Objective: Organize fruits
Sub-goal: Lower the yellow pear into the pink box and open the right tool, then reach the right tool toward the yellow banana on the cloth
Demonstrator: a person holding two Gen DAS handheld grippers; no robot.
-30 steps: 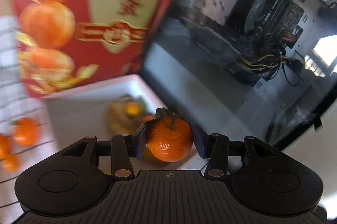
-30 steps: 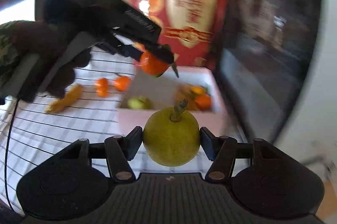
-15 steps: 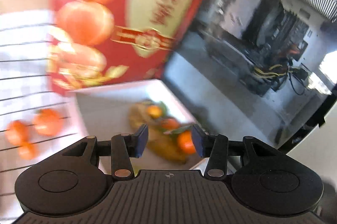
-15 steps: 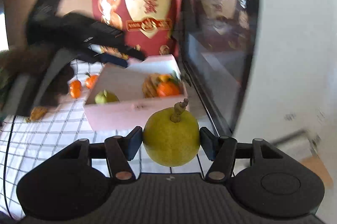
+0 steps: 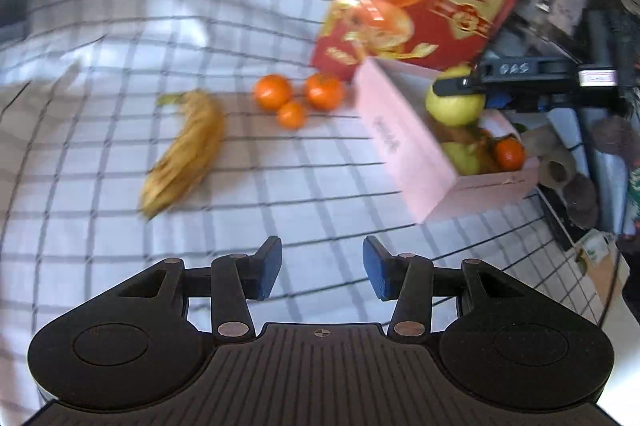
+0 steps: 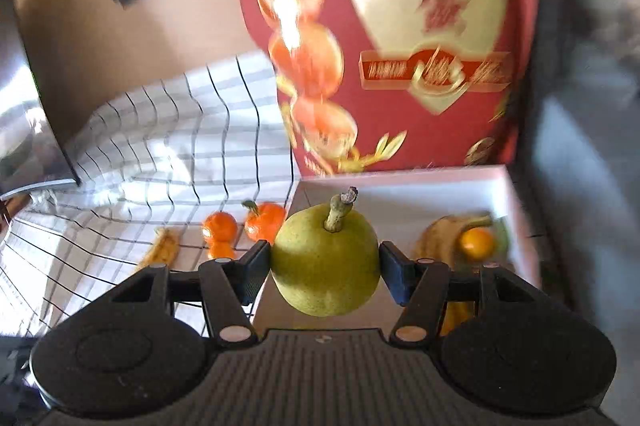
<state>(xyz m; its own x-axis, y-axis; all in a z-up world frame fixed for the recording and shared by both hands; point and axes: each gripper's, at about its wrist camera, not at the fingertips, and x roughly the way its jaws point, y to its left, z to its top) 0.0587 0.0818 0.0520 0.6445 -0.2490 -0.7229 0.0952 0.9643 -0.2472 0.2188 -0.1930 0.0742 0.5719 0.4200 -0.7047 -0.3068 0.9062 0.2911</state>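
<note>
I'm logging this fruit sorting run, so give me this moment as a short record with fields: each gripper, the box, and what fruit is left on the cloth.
left gripper: open, empty, above the checked cloth
right gripper: shut on the pear, stem up, over the pink box
pink box contents: a green fruit, a tangerine, a banana
left on the cloth: a banana and three tangerines in a cluster
behind the box: red carton printed with oranges
</note>
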